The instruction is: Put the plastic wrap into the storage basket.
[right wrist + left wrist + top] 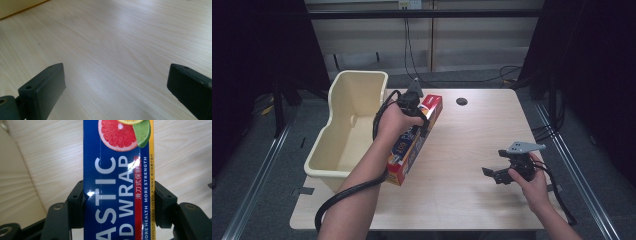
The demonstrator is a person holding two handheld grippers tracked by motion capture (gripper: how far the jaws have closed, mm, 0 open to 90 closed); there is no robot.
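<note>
Above the pale wooden table (472, 150), beside the cream plastic tub (347, 125), the left gripper (419, 122) clamps the long blue cardboard plastic-wrap box (117, 195) across its width — gripped off-centre, it may tilt, slip, or strike the tub's rim. The right gripper (497, 174) rests spread, empty. Count — one box, one tub, two grippers.

One plastic wrap box (414, 142), one cream bin (347, 125), two hand-held grippers, one table (472, 150).
</note>
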